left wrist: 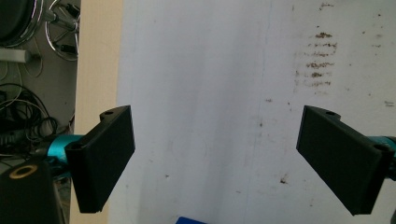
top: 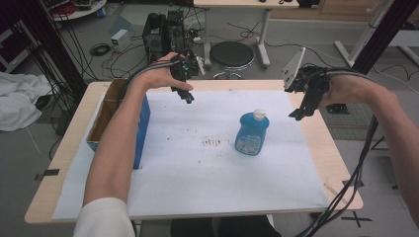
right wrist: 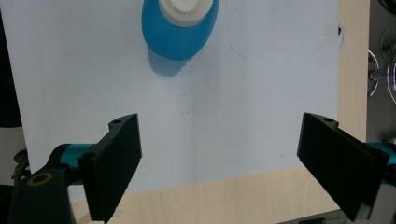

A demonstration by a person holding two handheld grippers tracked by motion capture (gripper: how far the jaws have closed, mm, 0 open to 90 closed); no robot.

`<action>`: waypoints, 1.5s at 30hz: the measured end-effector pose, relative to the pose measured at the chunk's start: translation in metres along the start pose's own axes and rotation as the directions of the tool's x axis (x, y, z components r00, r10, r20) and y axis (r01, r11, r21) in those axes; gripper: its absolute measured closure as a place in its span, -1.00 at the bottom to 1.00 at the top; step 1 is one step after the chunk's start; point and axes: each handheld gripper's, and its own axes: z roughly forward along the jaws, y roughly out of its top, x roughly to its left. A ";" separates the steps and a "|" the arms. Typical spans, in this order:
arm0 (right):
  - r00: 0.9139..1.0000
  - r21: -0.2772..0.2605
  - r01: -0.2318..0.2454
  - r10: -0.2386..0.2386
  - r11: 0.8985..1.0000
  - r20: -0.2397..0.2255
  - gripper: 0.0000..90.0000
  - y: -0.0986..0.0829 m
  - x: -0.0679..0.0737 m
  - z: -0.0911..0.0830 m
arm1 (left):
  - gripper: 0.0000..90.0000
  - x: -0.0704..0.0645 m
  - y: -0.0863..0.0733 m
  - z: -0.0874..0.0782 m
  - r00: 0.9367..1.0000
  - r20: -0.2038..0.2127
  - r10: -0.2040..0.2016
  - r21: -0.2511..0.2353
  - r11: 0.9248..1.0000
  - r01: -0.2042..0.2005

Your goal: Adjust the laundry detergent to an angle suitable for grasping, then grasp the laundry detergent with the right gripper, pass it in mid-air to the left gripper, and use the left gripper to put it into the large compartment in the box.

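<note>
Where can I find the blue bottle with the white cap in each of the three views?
High view: the blue bottle stands upright on the white sheet, right of centre, between the two grippers.
Left gripper view: the bottle is not in it.
Right gripper view: the bottle is at the top edge, left of centre, seen from above.
Shared landmark: the white sheet on the wooden table.

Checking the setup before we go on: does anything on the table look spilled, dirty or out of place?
Brown smudges stain the white sheet left of the upright blue bottle. Nothing looks spilled or tipped.
</note>
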 end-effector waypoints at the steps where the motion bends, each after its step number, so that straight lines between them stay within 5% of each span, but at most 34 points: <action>1: 1.000 0.000 0.003 -0.003 1.000 -0.004 -0.71 0.000 0.000 0.000 | -0.74 0.001 0.000 -0.001 1.000 0.002 0.005 0.003 1.000 -0.005; 36: 1.000 0.002 0.014 -0.014 1.000 0.010 -0.71 0.004 0.008 0.001 | -0.74 -0.011 -0.003 -0.019 1.000 -0.020 0.006 -0.001 1.000 -0.006; 45: 1.000 -0.001 -0.031 0.031 1.000 -0.002 -0.71 0.002 0.016 0.007 | -0.74 -0.016 0.000 -0.020 1.000 -0.013 0.005 0.002 1.000 -0.005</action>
